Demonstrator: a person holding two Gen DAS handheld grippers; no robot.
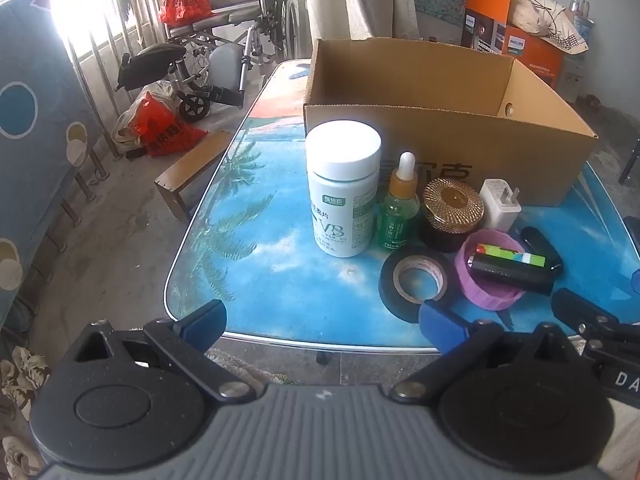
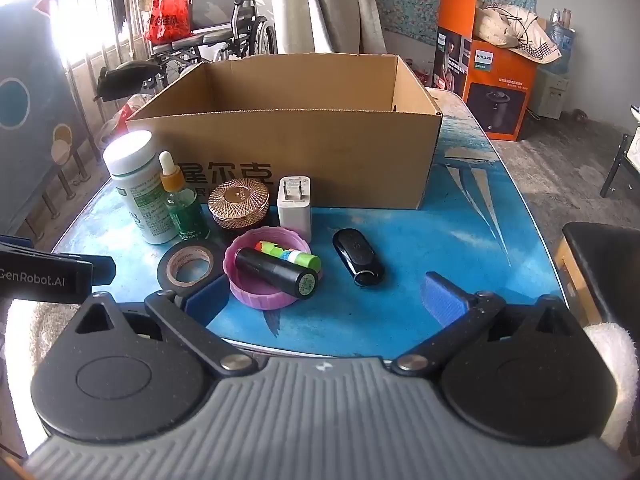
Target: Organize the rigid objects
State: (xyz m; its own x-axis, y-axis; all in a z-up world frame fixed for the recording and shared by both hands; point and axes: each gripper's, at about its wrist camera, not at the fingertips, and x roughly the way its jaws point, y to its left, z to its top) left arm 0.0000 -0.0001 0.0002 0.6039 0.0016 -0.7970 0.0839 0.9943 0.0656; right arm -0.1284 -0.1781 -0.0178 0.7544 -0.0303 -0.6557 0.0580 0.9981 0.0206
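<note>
Open brown cardboard box (image 2: 280, 148) at the back of a blue sea-print surface (image 2: 420, 248). In front, left to right: white-capped pill bottle (image 1: 344, 188), green dropper bottle (image 1: 398, 208), gold-lidded round jar (image 1: 452, 208), white plug adapter (image 2: 295, 204). Nearer: black tape roll (image 2: 189, 266), purple plastic lid (image 2: 268, 276) holding a black cylinder (image 2: 280, 272) and a multicoloured stick (image 2: 292, 255), black key fob (image 2: 358, 258) beside it. Left tool (image 1: 324, 320) and right tool (image 2: 326, 300) both spread wide, grasping nothing, hovering at the near edge.

My bench (image 2: 400, 248): glossy blue top, palm and sailboat print. On it: open cardboard box (image 2: 288, 152) at back; before it white bottle (image 2: 136, 188), green dropper bottle (image 2: 184, 204), gold-lidded jar (image 2: 239, 204), white charger (image 2: 295, 204); nearer me black tape roll (image 2: 188, 266), purple lid (image 2: 250, 294), black remote (image 2: 358, 258).
</note>
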